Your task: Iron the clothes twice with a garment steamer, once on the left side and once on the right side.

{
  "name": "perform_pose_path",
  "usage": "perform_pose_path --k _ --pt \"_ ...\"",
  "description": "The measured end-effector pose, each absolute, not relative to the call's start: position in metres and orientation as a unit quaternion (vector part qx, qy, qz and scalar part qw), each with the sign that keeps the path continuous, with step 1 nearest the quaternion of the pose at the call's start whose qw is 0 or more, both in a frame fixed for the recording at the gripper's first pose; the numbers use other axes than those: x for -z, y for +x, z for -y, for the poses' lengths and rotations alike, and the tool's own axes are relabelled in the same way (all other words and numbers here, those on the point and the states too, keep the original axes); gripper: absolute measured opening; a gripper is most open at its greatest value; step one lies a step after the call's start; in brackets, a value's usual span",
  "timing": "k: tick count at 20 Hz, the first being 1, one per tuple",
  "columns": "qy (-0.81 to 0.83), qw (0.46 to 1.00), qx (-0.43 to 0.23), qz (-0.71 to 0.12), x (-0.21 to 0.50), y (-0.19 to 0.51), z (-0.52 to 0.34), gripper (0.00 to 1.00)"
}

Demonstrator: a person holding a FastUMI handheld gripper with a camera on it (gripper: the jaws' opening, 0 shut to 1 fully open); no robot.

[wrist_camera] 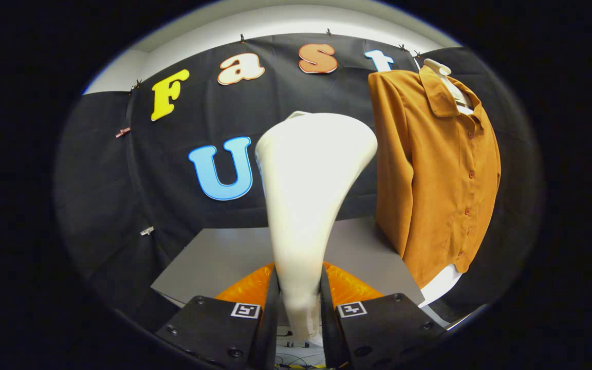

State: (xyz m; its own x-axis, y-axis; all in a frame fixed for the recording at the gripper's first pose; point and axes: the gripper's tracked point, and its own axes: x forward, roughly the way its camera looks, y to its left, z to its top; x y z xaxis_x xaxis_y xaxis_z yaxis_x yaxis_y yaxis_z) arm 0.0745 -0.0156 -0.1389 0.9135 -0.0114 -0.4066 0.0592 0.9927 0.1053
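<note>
Gripper view: gripper [298, 303] clamped on the narrow handle of the garment steamer [311, 180], both fingers pressing its sides, wide head raised upright, likely ready for a pass. Shirt [440, 169] hung on a form beyond, right of the head, apart from it, above the bench [224, 257]; ironing probably not begun.
</note>
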Motion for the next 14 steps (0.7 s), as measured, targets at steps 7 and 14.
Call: perform_pose_path --k 7,14 --pt "0.046 0.986 0.058 -0.151 0.092 0.018 0.023 0.4" --pt "0.051 0.981 0.131 -0.137 0.08 -0.016 0.096 0.39"
